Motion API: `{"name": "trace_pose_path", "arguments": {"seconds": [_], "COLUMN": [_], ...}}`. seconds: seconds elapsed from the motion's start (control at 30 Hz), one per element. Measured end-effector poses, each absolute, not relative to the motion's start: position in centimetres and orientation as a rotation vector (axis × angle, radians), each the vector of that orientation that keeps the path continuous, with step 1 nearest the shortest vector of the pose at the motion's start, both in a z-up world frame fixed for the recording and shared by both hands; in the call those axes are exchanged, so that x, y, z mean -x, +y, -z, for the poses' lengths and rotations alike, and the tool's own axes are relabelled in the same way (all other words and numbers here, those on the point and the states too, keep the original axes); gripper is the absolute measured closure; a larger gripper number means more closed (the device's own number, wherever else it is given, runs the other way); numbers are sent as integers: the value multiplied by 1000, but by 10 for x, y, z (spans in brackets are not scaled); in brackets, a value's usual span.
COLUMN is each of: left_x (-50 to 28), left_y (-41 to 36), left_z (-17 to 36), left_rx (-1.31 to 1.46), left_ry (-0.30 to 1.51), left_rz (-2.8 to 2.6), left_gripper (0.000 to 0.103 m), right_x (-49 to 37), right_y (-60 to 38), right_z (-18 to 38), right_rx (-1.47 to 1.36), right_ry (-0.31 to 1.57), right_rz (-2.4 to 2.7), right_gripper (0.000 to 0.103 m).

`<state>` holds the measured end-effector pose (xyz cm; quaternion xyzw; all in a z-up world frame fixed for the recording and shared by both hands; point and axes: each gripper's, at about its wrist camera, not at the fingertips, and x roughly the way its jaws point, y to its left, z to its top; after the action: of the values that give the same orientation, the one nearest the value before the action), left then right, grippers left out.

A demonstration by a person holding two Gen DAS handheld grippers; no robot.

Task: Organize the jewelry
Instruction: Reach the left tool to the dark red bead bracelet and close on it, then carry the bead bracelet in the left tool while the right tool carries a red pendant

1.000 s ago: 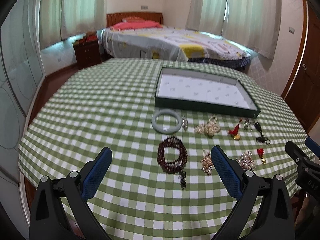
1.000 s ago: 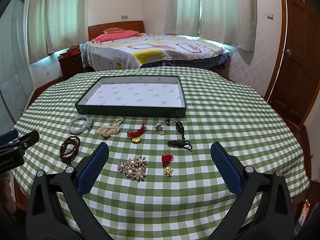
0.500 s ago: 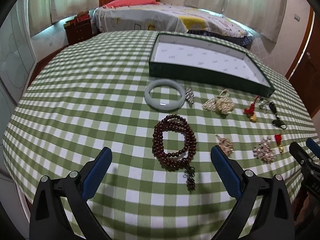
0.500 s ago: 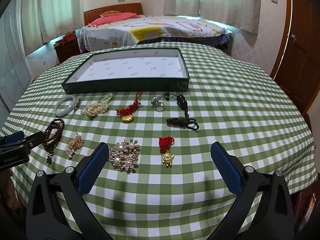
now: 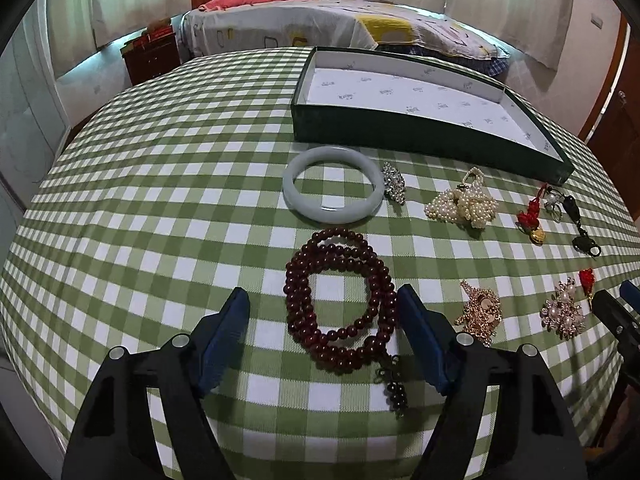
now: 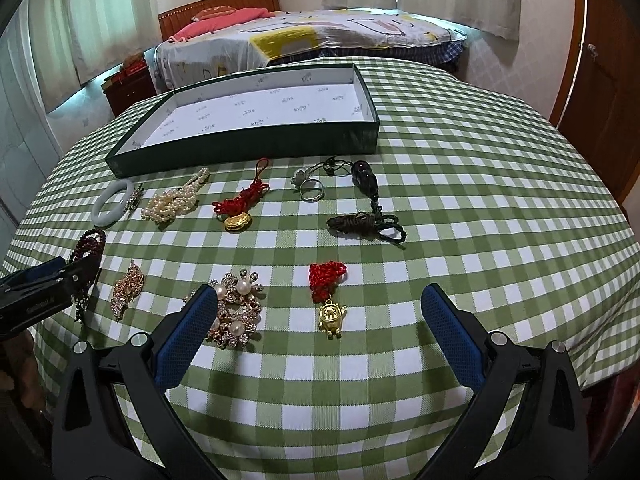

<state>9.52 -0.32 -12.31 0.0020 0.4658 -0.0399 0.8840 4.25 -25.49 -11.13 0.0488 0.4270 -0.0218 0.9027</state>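
Jewelry lies on a green checked tablecloth before an empty dark green tray. My left gripper is open, its fingers on either side of a dark red bead bracelet. Beyond it lie a pale jade bangle, a silver brooch and a pearl bunch. My right gripper is open, low over a gold charm on a red knot. A pearl brooch sits by its left finger.
Also on the cloth: a gold brooch, a red cord with a gold ingot, a ring, a dark cord pendant. The round table's edge is close in front. A bed stands behind.
Both grippers have moved forward and down toward the table. The left one now straddles the red bead bracelet; the right one is closer over the gold charm.
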Motion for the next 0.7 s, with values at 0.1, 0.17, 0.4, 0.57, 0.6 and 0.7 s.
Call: {"name": "trace_pose_path", "arguments": {"seconds": [0.1, 0.17, 0.4, 0.57, 0.6, 0.7], "left_x": [-96, -96, -94, -94, -94, -92], "left_y": [-4, -6, -5, -2, 0, 1], "left_z": [122, 123, 122, 120, 120, 120], "left_rx": [0, -6, -45, -41, -33, -29], "left_ry": [967, 963, 931, 919, 919, 919], "left_rz": [95, 91, 74, 72, 77, 79], "left_gripper": [30, 30, 63, 82, 84, 86], "right_x": [-44, -45, -47, -52, -52, -55], "right_y": [-255, -255, -262, -267, -267, -268], "right_z": [113, 114, 116, 121, 121, 122], "right_rx": [-100, -100, -122, -143, -140, -144], "right_ry": [889, 889, 891, 910, 910, 910], "right_rz": [41, 39, 52, 39, 39, 31], "right_gripper": [4, 4, 8, 30, 34, 44]}}
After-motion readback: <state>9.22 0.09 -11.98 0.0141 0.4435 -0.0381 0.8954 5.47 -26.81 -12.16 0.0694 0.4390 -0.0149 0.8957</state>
